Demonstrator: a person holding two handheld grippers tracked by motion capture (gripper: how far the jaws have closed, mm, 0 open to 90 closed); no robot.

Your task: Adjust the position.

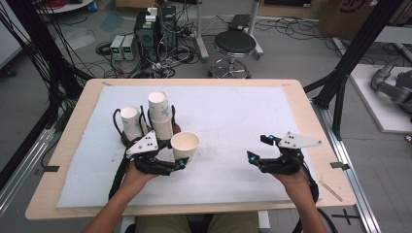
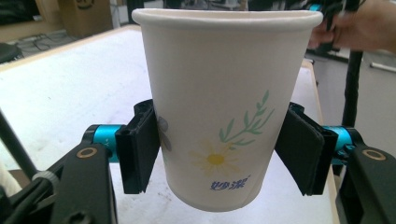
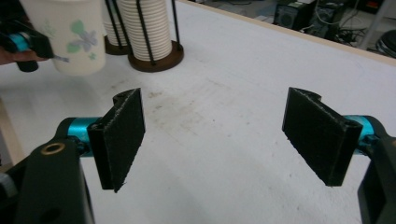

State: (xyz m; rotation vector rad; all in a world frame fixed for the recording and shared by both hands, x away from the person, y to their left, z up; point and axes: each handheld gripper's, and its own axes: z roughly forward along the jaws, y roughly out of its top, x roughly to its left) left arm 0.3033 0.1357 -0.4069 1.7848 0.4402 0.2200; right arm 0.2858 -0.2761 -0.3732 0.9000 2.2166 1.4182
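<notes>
White mat (image 1: 233,121): L tool (image 1: 179,164) grips paper cup (image 1: 185,145); R tool (image 1: 258,148) agape, empty.

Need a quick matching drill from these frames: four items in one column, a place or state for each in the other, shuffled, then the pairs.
Items:
1. paper cup
2. right gripper
3. cup stacks
4. stool

States:
A. on the floor beyond the table
B. upside down in wire racks
C. jaws wide apart, holding nothing
D. upright, clamped by the left gripper

Pairs: 1-D, 2-C, 3-B, 4-A
</notes>
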